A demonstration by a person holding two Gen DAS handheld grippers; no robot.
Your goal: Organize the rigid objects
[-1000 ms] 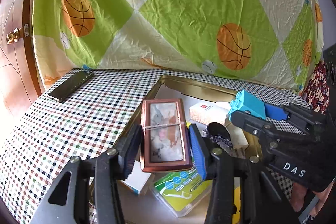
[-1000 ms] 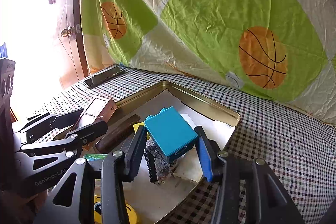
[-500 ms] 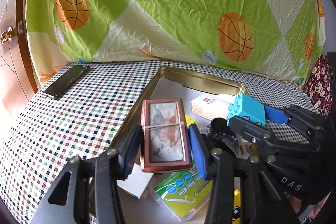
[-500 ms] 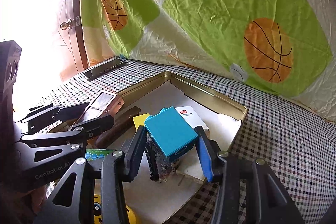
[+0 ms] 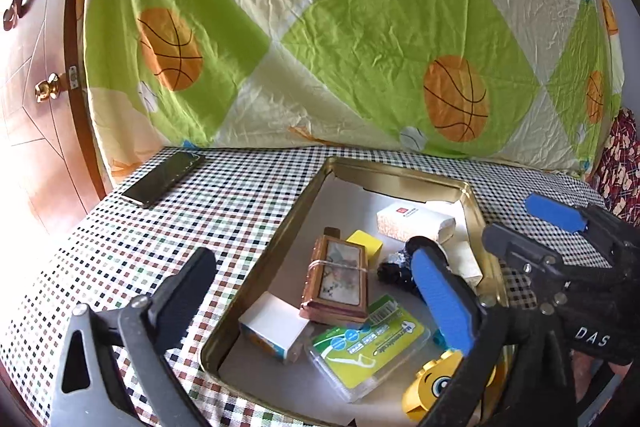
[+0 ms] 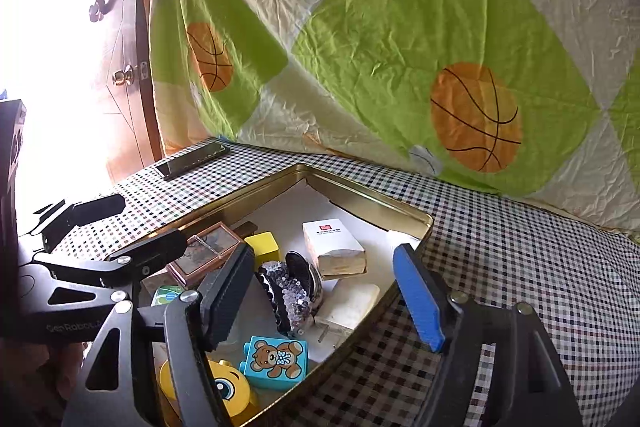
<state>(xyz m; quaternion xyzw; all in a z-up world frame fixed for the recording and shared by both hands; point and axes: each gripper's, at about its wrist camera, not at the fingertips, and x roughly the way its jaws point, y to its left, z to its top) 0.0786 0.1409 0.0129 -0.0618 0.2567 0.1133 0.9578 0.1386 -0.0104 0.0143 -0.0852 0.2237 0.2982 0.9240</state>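
Note:
A gold tin tray (image 5: pixel 316 187) (image 6: pixel 360 193) lies on the checked tablecloth and holds several objects. A copper framed box (image 5: pixel 336 281) (image 6: pixel 206 253) lies in it on other items. A blue bear block (image 6: pixel 276 361) lies near the tray's front edge, beside a yellow toy (image 5: pixel 436 383) (image 6: pixel 224 387). My left gripper (image 5: pixel 316 301) is open and empty above the tray. My right gripper (image 6: pixel 324 301) is open and empty above the tray too.
The tray also holds a white box (image 5: pixel 414 223) (image 6: pixel 334 247), a yellow cube (image 5: pixel 365 245) (image 6: pixel 262 245), a sequined black clip (image 6: pixel 294 293), a green floss pack (image 5: pixel 364 347) and a white carton (image 5: pixel 276 327). A phone (image 5: pixel 162 179) (image 6: pixel 192 161) lies at the far left. A basketball-print sheet hangs behind.
Both grippers opened and let go: the copper framed box and the blue bear block now lie in the tray. Both grippers drew back and up.

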